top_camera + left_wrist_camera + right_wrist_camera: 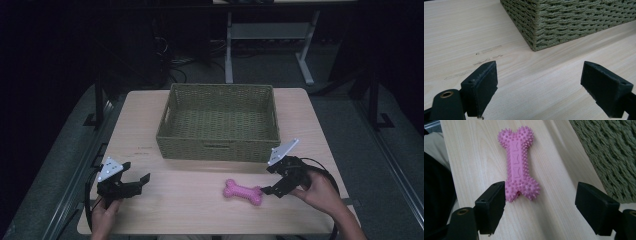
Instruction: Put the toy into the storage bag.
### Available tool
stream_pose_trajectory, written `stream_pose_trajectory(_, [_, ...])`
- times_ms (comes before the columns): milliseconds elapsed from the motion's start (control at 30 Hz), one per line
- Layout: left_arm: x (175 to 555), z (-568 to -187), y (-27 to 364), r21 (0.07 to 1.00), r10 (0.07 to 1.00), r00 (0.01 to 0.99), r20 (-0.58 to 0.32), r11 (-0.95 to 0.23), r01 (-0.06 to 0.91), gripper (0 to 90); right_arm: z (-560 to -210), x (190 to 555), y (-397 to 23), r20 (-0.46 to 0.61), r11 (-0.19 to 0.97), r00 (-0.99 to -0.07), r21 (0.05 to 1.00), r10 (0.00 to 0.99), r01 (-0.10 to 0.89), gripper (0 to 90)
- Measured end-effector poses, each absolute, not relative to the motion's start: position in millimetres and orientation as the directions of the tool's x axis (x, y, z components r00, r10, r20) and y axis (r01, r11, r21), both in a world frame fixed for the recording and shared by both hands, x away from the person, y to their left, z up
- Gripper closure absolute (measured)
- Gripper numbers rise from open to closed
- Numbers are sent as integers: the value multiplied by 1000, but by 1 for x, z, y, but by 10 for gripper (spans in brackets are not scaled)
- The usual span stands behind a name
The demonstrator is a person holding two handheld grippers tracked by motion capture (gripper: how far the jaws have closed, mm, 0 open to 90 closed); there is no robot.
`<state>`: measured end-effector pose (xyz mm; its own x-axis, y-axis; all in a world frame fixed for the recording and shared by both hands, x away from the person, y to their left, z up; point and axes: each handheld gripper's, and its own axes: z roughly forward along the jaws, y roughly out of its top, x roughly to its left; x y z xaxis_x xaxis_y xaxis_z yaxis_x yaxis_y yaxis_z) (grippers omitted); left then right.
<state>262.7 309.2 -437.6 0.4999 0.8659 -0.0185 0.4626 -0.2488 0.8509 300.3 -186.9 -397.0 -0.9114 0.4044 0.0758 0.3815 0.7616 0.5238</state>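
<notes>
Tongs gape wide on both sides. We see the pink bone toy (pixel 243 191) lying flat on the table (pixel 190 210), just before our right gripper (pixel 274 181); our left gripper (pixel 137 182) grips nothing near the basket (pixel 215 150).

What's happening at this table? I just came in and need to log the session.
A person holds a two-jaw gripper in each hand at a wooden table. The right gripper is open and reaching for a pink spiky bone toy lying flat on the table; its jaws sit at the toy's near end without closing on it. The left gripper hovers open over bare wood. A woven green basket stands behind, with nothing in it.
</notes>
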Motion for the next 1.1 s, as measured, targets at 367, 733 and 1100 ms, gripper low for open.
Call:
stream_pose_trajectory(367, [263, -437, 310, 852, 866, 500, -20, -247, 462, 134, -395, 304, -173, 76, 780, -923, 511, 377, 361, 242])
stream_pose_trajectory(733, [263, -438, 309, 850, 865, 502, -23, -247, 465, 134, -402, 306, -156, 72, 810, -936, 480, 344, 335, 248])
stream_pose_trajectory(1100, [263, -438, 311, 852, 866, 500, -25, -243, 464, 134, -410, 307, -132, 77, 840, -951, 451, 300, 302, 301])
